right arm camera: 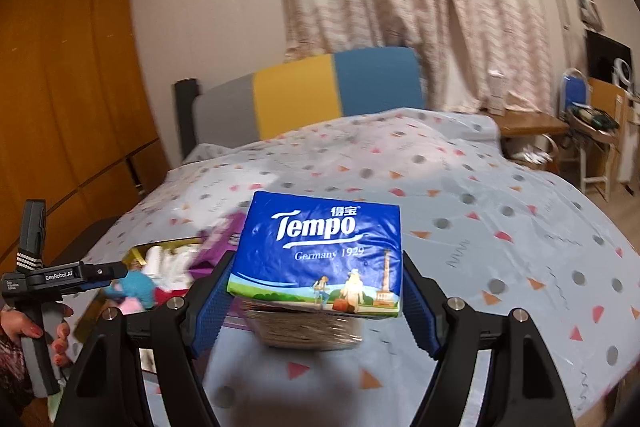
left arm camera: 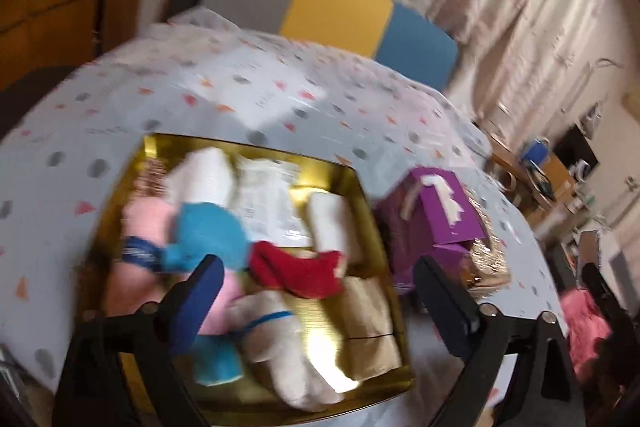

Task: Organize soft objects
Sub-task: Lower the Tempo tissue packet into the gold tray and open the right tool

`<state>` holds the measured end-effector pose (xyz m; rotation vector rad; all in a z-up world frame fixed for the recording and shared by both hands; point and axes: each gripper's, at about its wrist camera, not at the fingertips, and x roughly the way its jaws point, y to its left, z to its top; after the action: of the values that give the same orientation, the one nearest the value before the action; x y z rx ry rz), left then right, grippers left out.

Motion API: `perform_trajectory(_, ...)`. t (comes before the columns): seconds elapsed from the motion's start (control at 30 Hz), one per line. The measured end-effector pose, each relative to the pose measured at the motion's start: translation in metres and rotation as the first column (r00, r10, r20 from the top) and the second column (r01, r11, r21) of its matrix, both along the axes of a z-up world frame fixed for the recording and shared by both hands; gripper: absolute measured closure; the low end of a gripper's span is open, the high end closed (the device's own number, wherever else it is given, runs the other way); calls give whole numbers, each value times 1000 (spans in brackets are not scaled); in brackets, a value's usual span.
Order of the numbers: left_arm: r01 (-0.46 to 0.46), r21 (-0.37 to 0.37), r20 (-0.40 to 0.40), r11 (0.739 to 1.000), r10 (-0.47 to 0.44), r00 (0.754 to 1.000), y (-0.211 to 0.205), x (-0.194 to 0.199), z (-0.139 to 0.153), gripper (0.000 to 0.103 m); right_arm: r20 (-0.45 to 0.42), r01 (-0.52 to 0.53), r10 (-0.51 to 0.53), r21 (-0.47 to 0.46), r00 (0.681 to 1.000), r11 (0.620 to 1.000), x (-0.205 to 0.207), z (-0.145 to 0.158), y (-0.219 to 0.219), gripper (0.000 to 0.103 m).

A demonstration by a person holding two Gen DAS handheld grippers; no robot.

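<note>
A gold tin box (left arm camera: pixel 362 195) lies on the bed, filled with soft things: pink and blue plush pieces (left arm camera: pixel 208 235), a red cloth (left arm camera: pixel 296 267), white rolled towels (left arm camera: pixel 332 227) and a white plush (left arm camera: pixel 280 327). My left gripper (left arm camera: pixel 316 291) hangs open and empty just above the box. My right gripper (right arm camera: pixel 316 291) is shut on a blue Tempo tissue pack (right arm camera: pixel 320 247), held above the bedspread. The box also shows in the right wrist view (right arm camera: pixel 160 251), to the left of the pack, with the left gripper body (right arm camera: pixel 60 275) beside it.
A purple tissue box (left arm camera: pixel 432 211) stands right of the tin. A shiny wrapped packet (right arm camera: pixel 304 331) lies under the held pack. The patterned bedspread (right arm camera: pixel 500 227) spreads to the right. A headboard (right arm camera: pixel 304 91), a wooden wardrobe (right arm camera: pixel 60 87) and a cluttered desk (right arm camera: pixel 592 123) surround the bed.
</note>
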<state>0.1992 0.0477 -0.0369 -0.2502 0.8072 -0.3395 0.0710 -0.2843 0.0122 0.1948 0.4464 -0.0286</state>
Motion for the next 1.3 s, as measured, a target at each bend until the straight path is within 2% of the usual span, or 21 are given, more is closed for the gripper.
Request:
perform_trajectory(0.13,-103,149,32,984,99,995,14,-15,-1,1,4,-142,142,-20,990,990,12,5,42,26)
perform_trajectory(0.23,-153,220,32,963,150,988,26,-21,-4,0,-15,-265,265,-54,964,963,23,2,78,26)
perform_trajectory(0.33,-183,218,6,959,186,982,44,-28,-9,0,-87,-417,412,-55,907,907,40,-8,112,26)
perform_trajectory(0.47,-177,116,-33,977,181,983,61,-38,-12,0,-252,-585,556,-55,792,809,74,-31,150,26)
perform_trajectory(0.53,-182,106,-43,978,187,981,63,-43,-13,0,-352,-652,587,-97,729,752,91,-43,169,26)
perform_trajectory(0.63,-199,125,-43,972,206,978,66,-50,-14,0,-472,-712,572,-194,671,675,107,-59,194,26)
perform_trajectory(0.7,-209,129,-33,969,215,976,68,-53,-15,0,-515,-726,549,-238,658,646,115,-66,205,26)
perform_trajectory(0.77,-214,149,-28,965,221,975,69,-56,-16,0,-555,-745,540,-246,632,620,123,-72,211,26)
perform_trajectory(0.9,-215,169,-25,962,222,975,72,-57,-17,0,-644,-788,495,-301,583,537,130,-91,227,26)
perform_trajectory(1.07,-228,216,24,949,229,973,72,-63,-13,0,-709,-829,471,-301,525,471,136,-113,236,26)
perform_trajectory(1.13,-245,256,62,935,237,969,71,-66,-10,0,-714,-835,470,-308,520,456,138,-118,236,26)
perform_trajectory(1.2,-255,283,85,925,240,967,70,-68,-9,0,-707,-838,484,-298,515,457,138,-119,232,26)
perform_trajectory(1.3,-250,299,88,921,234,968,68,-70,-9,0,-682,-817,484,-310,548,487,138,-113,225,26)
